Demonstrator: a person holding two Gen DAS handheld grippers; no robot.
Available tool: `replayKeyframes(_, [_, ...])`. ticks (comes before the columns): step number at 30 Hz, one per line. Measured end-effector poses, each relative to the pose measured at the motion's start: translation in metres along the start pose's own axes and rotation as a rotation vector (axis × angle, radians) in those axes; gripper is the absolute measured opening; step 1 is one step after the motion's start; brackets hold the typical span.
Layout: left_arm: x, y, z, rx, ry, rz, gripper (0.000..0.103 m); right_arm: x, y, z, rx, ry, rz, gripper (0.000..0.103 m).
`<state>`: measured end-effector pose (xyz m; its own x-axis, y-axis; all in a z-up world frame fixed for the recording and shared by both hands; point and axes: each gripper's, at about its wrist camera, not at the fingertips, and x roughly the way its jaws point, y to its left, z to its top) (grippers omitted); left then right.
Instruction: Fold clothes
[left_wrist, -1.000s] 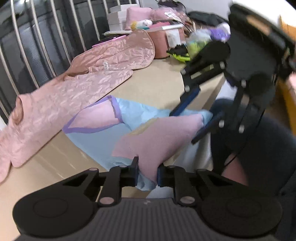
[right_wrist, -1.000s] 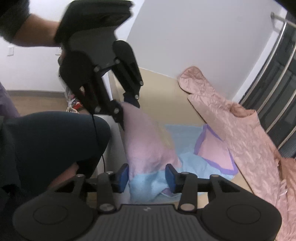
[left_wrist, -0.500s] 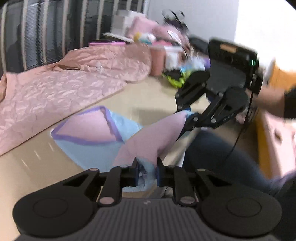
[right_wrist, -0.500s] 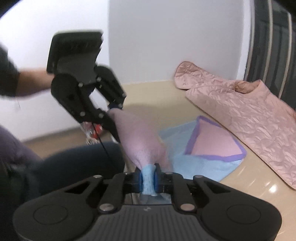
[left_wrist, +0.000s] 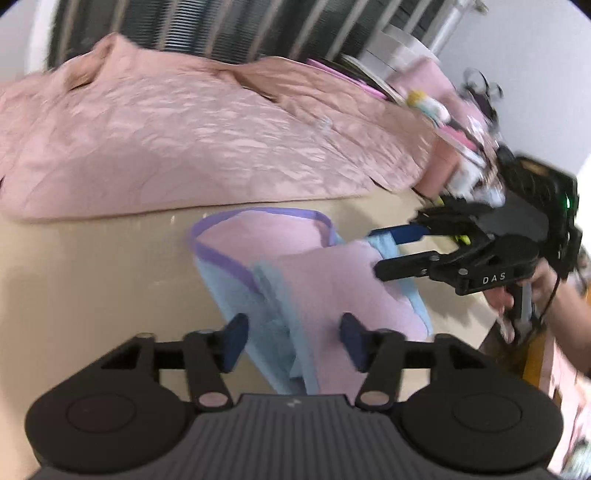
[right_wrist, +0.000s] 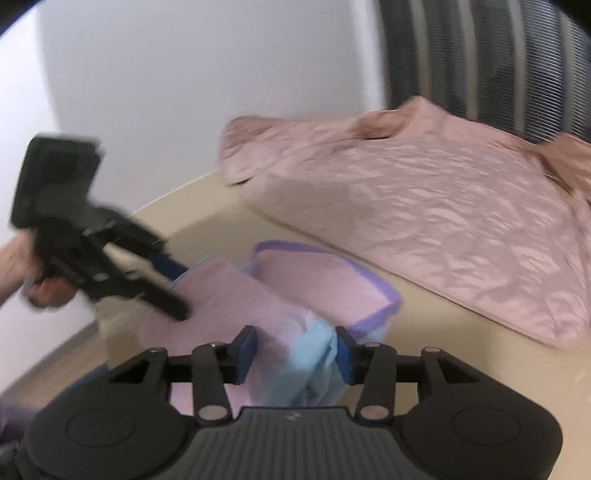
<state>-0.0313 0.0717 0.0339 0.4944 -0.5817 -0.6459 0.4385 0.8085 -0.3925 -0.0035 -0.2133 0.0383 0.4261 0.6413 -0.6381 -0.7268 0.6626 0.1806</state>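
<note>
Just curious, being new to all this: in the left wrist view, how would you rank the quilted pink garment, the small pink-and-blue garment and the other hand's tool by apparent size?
1. Quilted pink garment
2. Pink-and-blue garment
3. Right tool, though its distance from the camera makes this unsure.

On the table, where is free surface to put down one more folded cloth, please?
Bare table lies left of the small pink-and-blue garment, below the edge of the big pink quilted garment. A narrower strip separates the two. The far right end, by the boxes and clutter, is crowded.
</note>
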Motion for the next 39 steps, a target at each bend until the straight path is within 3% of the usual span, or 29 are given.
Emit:
replayKeyframes(4, [-0.005, 0.004, -0.006, -0.094, -0.041, -0.015, 0.062, -0.011, -0.01, -0.012, 0.113, -0.051, -0.053, 0.05])
replayKeyframes(9, [0.006, 0.001, -0.009, -0.19, -0.049, -0.009, 0.059, 0.002, -0.013, -0.019, 0.226, -0.038, -0.017, 0.05])
replayKeyframes(10, [0.01, 0.0, -0.01, -0.198, -0.048, -0.014, 0.053, 0.006, -0.013, -0.021, 0.244, -0.031, -0.01, 0.047])
replayKeyframes(11, [0.011, -0.001, -0.012, -0.212, -0.051, -0.02, 0.027, 0.009, -0.012, -0.022, 0.252, -0.03, 0.005, 0.039])
replayKeyframes(12, [0.013, -0.001, -0.014, -0.226, -0.055, -0.026, 0.012, 0.012, -0.011, -0.023, 0.256, -0.029, 0.015, 0.034])
replayKeyframes(14, [0.013, -0.003, -0.018, -0.262, -0.075, -0.022, 0.011, 0.015, -0.007, -0.024, 0.255, -0.034, 0.021, 0.016])
replayKeyframes(16, [0.005, -0.007, -0.021, -0.269, -0.106, -0.011, 0.011, 0.013, -0.004, -0.023, 0.247, -0.051, 0.02, 0.009])
replayKeyframes(18, [-0.007, -0.011, -0.025, -0.289, -0.142, -0.01, 0.011, 0.006, -0.005, -0.021, 0.27, -0.076, 0.061, 0.009])
replayKeyframes(22, [-0.012, -0.017, -0.034, -0.325, -0.134, 0.0, 0.011, -0.002, -0.007, -0.018, 0.295, -0.093, 0.114, 0.009])
replayKeyframes(24, [-0.005, -0.013, -0.037, -0.351, -0.123, 0.043, 0.019, 0.004, -0.006, -0.018, 0.286, -0.066, 0.099, 0.01])
replayKeyframes(26, [0.0, -0.009, -0.039, -0.373, -0.114, 0.081, 0.033, 0.013, -0.004, -0.02, 0.267, -0.037, 0.046, 0.021])
replayKeyframes(30, [-0.015, -0.011, -0.034, -0.327, -0.145, 0.093, 0.038, 0.006, 0.004, -0.022, 0.203, -0.057, -0.056, 0.038])
replayKeyframes(34, [-0.037, -0.018, -0.017, -0.267, -0.256, 0.111, 0.041, -0.015, 0.013, -0.016, 0.133, -0.148, -0.181, 0.036])
replayKeyframes(35, [-0.039, -0.019, -0.012, -0.254, -0.28, 0.104, 0.041, -0.019, 0.016, -0.013, 0.115, -0.177, -0.194, 0.029])
replayKeyframes(37, [-0.024, -0.021, -0.006, -0.24, -0.253, 0.098, 0.041, -0.017, 0.022, -0.004, 0.094, -0.21, -0.172, 0.018])
replayKeyframes(39, [0.002, -0.018, -0.005, -0.244, -0.188, 0.125, 0.034, 0.001, 0.027, 0.001, 0.096, -0.184, -0.147, 0.015])
